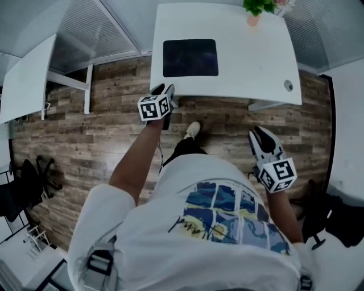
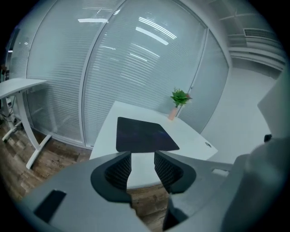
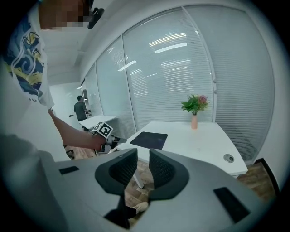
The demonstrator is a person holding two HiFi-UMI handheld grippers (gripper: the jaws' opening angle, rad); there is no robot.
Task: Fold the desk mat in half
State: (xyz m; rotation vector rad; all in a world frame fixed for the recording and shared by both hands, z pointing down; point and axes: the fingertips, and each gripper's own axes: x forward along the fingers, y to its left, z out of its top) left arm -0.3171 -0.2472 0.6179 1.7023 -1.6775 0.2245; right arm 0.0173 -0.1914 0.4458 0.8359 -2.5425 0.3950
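Note:
The dark desk mat [image 1: 190, 57] lies flat and unfolded on the white desk [image 1: 250, 62], near its front left corner. My left gripper [image 1: 165, 91] hovers at the desk's front edge, just short of the mat's near left corner. Its jaws are open and empty; the mat [image 2: 142, 134] shows beyond them. My right gripper [image 1: 260, 135] hangs over the wooden floor, short of the desk's front right part. Its jaws stand slightly apart with nothing between them. In the right gripper view the mat [image 3: 149, 139] lies ahead, with the left gripper [image 3: 115, 140] beside the desk.
A potted plant in a pink vase [image 1: 254, 11] stands at the desk's far edge. A cable hole [image 1: 288, 85] sits at the front right. A second white desk [image 1: 25, 79] is to the left. Dark chairs [image 1: 34, 176] stand on the floor. A person [image 3: 81, 108] stands far back.

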